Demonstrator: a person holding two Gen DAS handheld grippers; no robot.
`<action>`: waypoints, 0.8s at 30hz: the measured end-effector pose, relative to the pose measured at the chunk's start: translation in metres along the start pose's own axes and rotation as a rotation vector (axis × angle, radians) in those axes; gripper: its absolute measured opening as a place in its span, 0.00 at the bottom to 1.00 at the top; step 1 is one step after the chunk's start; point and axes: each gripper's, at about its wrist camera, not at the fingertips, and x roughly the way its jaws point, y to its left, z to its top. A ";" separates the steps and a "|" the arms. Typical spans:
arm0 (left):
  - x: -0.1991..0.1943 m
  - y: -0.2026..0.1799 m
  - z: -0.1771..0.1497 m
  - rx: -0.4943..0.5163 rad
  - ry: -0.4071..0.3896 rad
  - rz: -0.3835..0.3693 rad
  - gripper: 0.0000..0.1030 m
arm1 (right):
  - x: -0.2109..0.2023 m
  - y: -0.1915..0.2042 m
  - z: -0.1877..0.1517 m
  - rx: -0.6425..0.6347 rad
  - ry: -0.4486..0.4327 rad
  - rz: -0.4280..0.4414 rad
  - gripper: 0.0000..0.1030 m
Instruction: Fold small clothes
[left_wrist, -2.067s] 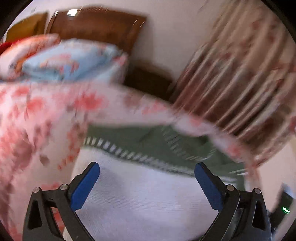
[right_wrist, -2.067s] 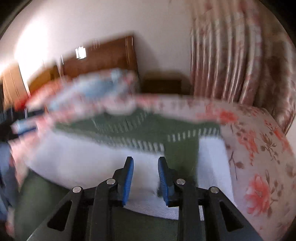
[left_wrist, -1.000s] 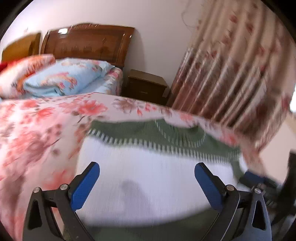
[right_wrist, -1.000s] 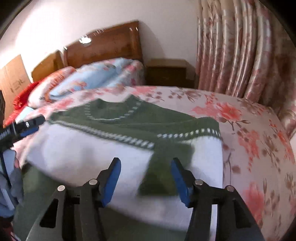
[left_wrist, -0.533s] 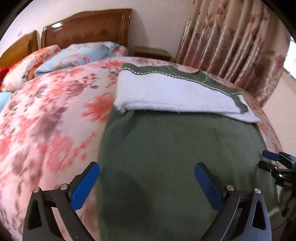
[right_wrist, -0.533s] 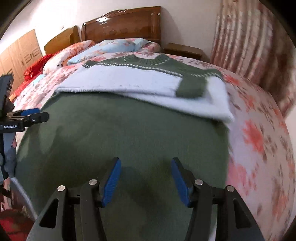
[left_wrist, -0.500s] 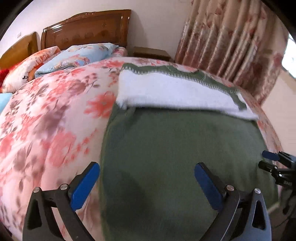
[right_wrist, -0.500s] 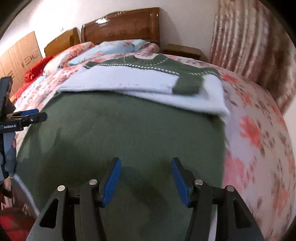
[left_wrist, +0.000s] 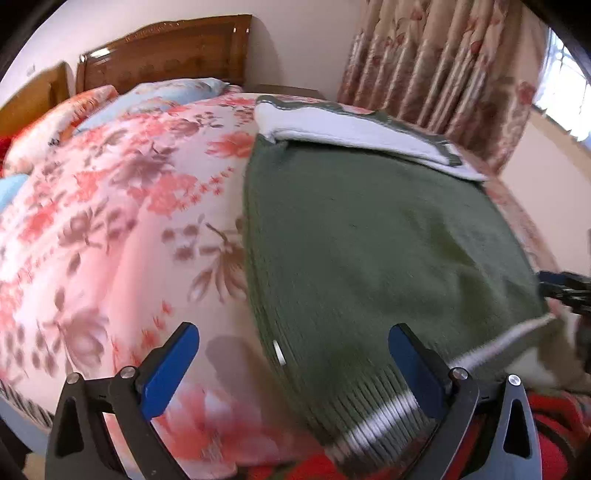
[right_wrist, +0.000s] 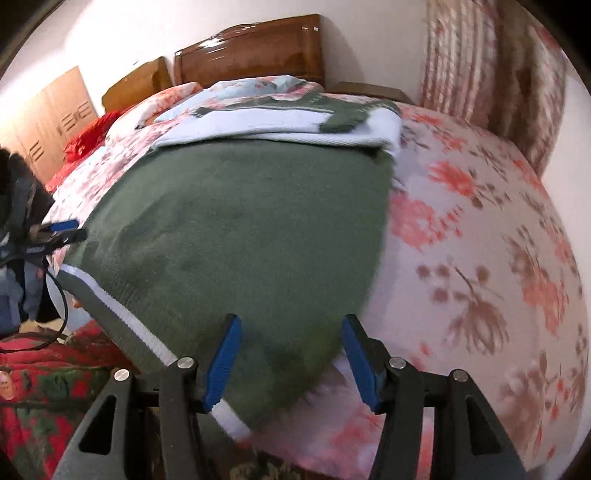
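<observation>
Both grippers, left gripper (left_wrist: 291, 354) and right gripper (right_wrist: 290, 354), spread and empty at sweater (left_wrist: 369, 236) hem; sleeves folded ahead (body fold pending).

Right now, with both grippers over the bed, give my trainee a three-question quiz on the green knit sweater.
1. True or false: the left gripper is clamped on the green knit sweater.
2. Which part lies folded across the sweater's far end? A) white fleecy sleeves B) a red blanket C) a blue pillow
3. Fill in: the sweater lies on a ____-patterned pink quilt.

Key:
1. False; its blue pads stand wide apart above the ribbed hem.
2. A.
3. Floral.
</observation>
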 end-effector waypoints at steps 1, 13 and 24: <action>-0.001 0.000 -0.002 -0.002 0.002 -0.019 1.00 | 0.000 -0.005 -0.004 0.015 0.021 0.015 0.55; -0.016 -0.001 -0.018 -0.042 0.014 -0.209 1.00 | 0.002 0.017 -0.027 -0.030 0.058 0.335 0.42; -0.015 -0.008 -0.017 -0.068 0.026 -0.262 1.00 | 0.002 0.005 -0.032 -0.007 0.037 0.377 0.37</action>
